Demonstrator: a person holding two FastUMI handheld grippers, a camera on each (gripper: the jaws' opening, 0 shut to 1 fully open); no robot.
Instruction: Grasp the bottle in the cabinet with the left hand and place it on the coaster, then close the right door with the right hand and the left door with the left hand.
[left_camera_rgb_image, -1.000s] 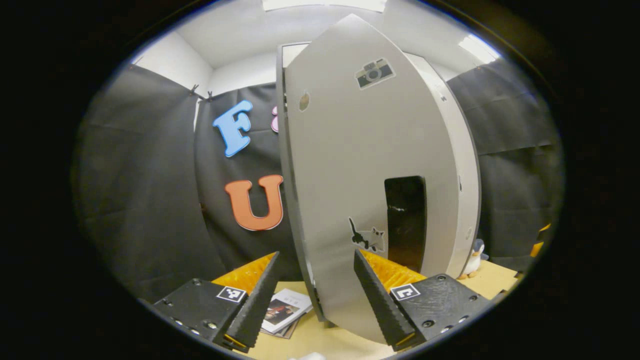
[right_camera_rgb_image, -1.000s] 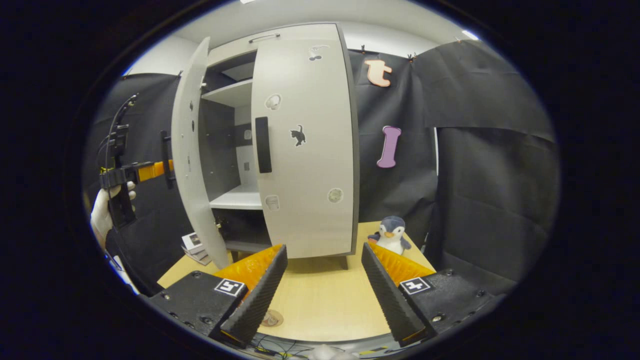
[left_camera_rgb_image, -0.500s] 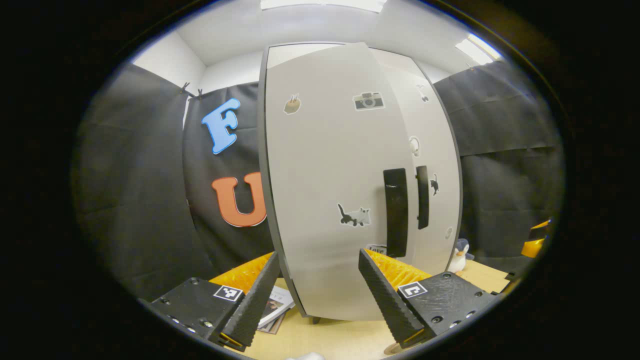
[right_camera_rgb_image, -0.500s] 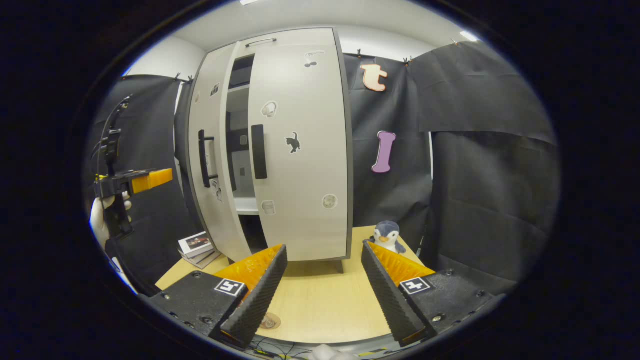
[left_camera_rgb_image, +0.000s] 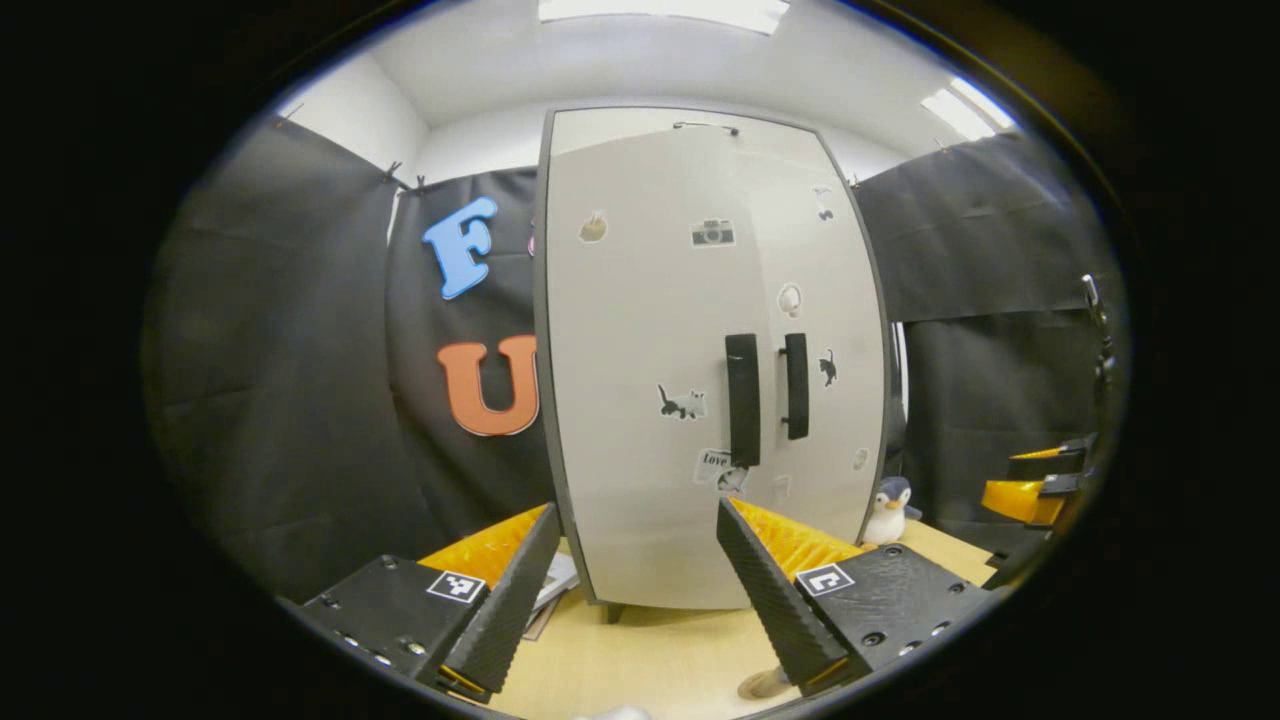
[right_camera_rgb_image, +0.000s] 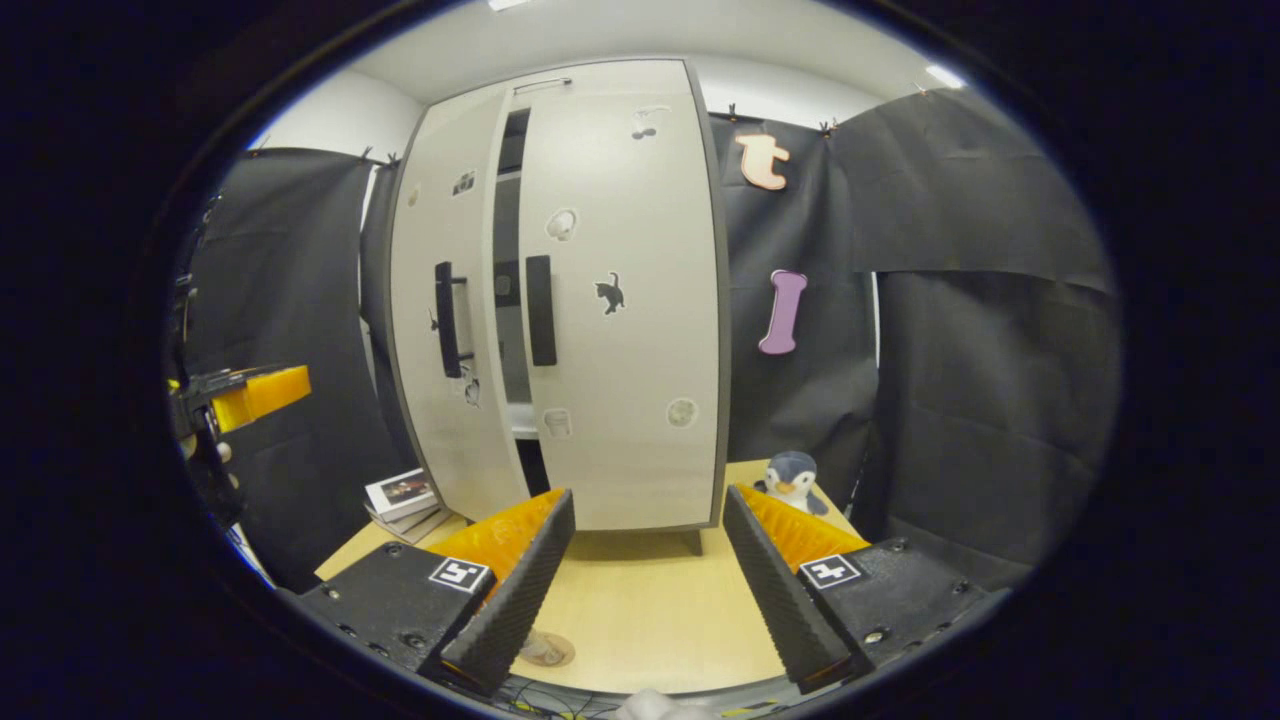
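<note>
Left door nearly home, a dark slit still showing beside the right door

The likeliest slip now, as I judge it, is calling the job done too soon: in the right gripper view the left door (right_camera_rgb_image: 445, 330) stands a little proud of the right door (right_camera_rgb_image: 625, 300), with a narrow gap between them, so it may want a last push from the left tongs (left_camera_rgb_image: 634, 590), which hang released and clear of the cabinet (left_camera_rgb_image: 700, 360). Both doors stand upright, long axis vertical, fronts facing the table (right_camera_rgb_image: 640, 600), handles running top to bottom (side by side at the meeting edges). The right tongs (right_camera_rgb_image: 645, 590) are also spread and empty. A round thing at the table's near edge may be the coaster (right_camera_rgb_image: 545, 650); I cannot make out the bottle.
</note>
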